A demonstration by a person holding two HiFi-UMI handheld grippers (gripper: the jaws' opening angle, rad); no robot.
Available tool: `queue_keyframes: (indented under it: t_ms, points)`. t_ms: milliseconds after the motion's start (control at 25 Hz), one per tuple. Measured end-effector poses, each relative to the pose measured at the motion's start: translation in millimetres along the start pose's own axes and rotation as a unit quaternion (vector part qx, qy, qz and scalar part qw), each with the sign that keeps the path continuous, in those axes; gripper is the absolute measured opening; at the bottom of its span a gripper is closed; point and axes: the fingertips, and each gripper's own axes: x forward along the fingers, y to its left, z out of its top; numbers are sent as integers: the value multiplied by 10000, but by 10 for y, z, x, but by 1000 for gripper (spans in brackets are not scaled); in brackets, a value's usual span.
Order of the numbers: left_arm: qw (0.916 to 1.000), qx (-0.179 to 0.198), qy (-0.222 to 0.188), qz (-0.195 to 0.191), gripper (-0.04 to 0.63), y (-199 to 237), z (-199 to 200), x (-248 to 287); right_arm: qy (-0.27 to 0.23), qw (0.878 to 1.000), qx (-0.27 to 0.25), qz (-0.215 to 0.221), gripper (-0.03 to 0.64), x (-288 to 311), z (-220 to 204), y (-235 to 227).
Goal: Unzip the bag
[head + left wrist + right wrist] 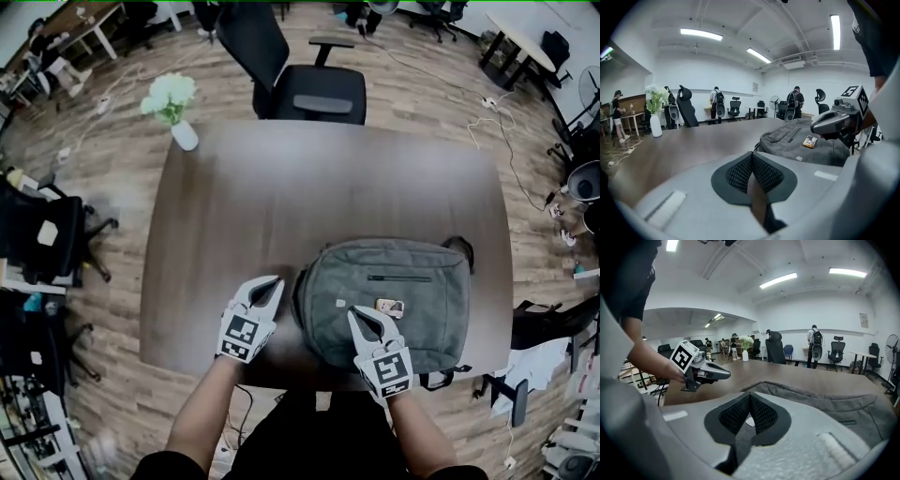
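Note:
A grey backpack (389, 300) lies flat on the front right part of the brown table (281, 187). Its front-pocket zipper (398, 277) runs across the top face, with a small orange tag (389, 307) below it. My left gripper (273, 282) is shut and empty, hovering just left of the bag's side. My right gripper (357, 315) is shut and empty, low over the bag's near left part. In the left gripper view the bag (797, 140) lies ahead to the right, past the closed jaws. In the right gripper view grey fabric (825, 404) fills the space under the closed jaws.
A white vase of flowers (178, 108) stands at the table's far left corner. A black office chair (305, 84) is pushed in at the far side. More chairs and floor cables surround the table. People stand at the back of the room.

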Motion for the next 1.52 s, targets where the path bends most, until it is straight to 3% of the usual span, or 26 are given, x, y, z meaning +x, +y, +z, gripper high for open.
queue_keyframes:
  t_ms: [240,440,560,720,880,1040,1200,1320,1440,1520]
  points:
    - [9961,716,231,-471,18,54,36,298,167,9997,147,136,3,183,-70,-78]
    - [9820,1582,480,-911,18,52,77,612,261,9990,267,235,3,274,-130,-123]
    - [9722,1856,595,-1295,81,7,71,789,328,9987,265,295,3,295,-151,-124]
    - [9545,2322,834,-1674,135,-11,47,964,364,9984,244,359,3,298,-164,-161]
    - [9246,2857,1044,-2294,179,-150,-9,1091,382,9979,330,402,3,326,-208,-202]
    - [8987,3318,1202,-2604,156,-246,-38,1207,437,9974,389,427,4,358,-232,-220]
    - [8650,3868,1399,-2875,106,-378,-132,1263,472,9971,391,455,4,348,-235,-262]
    - [8458,4175,1423,-3001,75,-507,-174,1276,435,9969,494,442,4,323,-257,-312]
    - [8354,4415,1326,-2993,38,-650,-186,1317,444,9968,504,426,3,323,-267,-351]
    - [8378,4412,1299,-2943,38,-711,-170,1371,435,9968,531,403,5,323,-267,-369]
